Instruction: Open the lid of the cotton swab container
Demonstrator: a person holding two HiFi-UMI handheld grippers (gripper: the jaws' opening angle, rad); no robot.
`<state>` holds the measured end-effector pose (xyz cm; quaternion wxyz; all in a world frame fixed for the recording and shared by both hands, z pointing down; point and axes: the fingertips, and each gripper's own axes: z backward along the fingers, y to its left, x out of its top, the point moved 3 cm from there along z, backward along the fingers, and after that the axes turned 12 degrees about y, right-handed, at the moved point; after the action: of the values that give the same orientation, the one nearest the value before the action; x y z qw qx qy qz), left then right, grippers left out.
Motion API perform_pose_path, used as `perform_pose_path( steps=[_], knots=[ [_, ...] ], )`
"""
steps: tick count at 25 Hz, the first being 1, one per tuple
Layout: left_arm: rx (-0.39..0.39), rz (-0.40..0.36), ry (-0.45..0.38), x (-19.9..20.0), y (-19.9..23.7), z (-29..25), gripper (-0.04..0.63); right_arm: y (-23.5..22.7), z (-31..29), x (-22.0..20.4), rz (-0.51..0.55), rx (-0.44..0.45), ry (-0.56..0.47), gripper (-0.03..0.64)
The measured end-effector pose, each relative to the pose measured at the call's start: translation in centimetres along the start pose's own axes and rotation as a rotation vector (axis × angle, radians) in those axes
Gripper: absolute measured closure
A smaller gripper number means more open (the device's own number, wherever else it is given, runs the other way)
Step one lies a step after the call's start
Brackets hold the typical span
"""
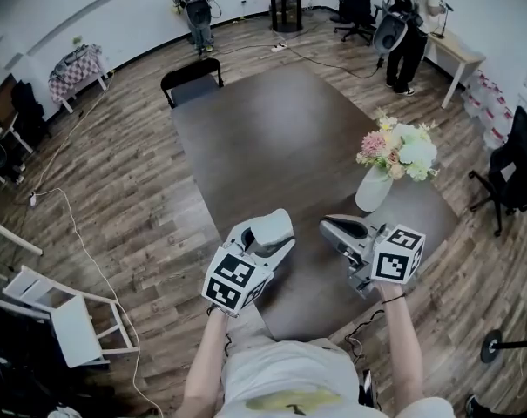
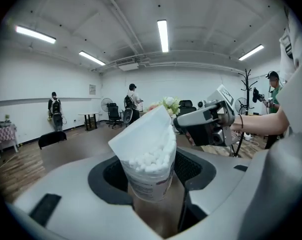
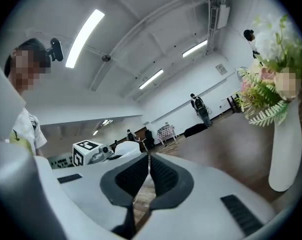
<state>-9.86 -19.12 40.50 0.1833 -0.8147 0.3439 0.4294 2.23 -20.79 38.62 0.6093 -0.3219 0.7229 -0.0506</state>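
The cotton swab container is a clear round tub full of white swabs, and its white lid stands flipped up at an angle. My left gripper is shut on the tub's body and holds it upright above the dark table. In the head view the left gripper carries the container at the table's near edge. My right gripper hangs a little to its right, apart from it. In the right gripper view its jaws are shut together with nothing between them.
A white vase of flowers stands on the table just beyond the right gripper, and the vase looms close in the right gripper view. A black chair sits at the table's far end. People stand at the back of the room.
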Motion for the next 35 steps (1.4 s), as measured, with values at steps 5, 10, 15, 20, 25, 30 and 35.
perform_pose_path(
  steps=[5, 10, 15, 20, 25, 30, 35],
  knots=[
    [0.086, 0.071, -0.015, -1.1, 1.2, 0.2, 0.330, -1.1, 0.5, -1.0, 0.020, -0.121, -0.038, 0.595],
    [0.162, 0.129, -0.034, -2.2, 2.5, 0.6, 0.330, -2.4, 1.2, -2.0, 0.038, -0.262, -0.093, 0.595],
    [0.200, 0.158, -0.039, -2.8, 3.4, 1.3, 0.330, -2.9, 2.0, -1.8, 0.059, -0.345, -0.148, 0.596],
    [0.212, 0.161, -0.035, -3.1, 3.5, 1.4, 0.330, -3.2, 2.5, -2.0, 0.058, -0.382, -0.170, 0.597],
    [0.219, 0.160, -0.038, -2.8, 3.9, 1.5, 0.330, -3.2, 2.6, -1.7, 0.074, -0.393, -0.178, 0.597],
    [0.223, 0.159, -0.038, -2.7, 4.1, 1.3, 0.330, -3.3, 2.7, -1.6, 0.088, -0.404, -0.183, 0.597],
    [0.234, 0.161, -0.038, -2.7, 4.4, 1.4, 0.330, -3.5, 3.0, -1.5, 0.102, -0.416, -0.191, 0.597]
  ],
)
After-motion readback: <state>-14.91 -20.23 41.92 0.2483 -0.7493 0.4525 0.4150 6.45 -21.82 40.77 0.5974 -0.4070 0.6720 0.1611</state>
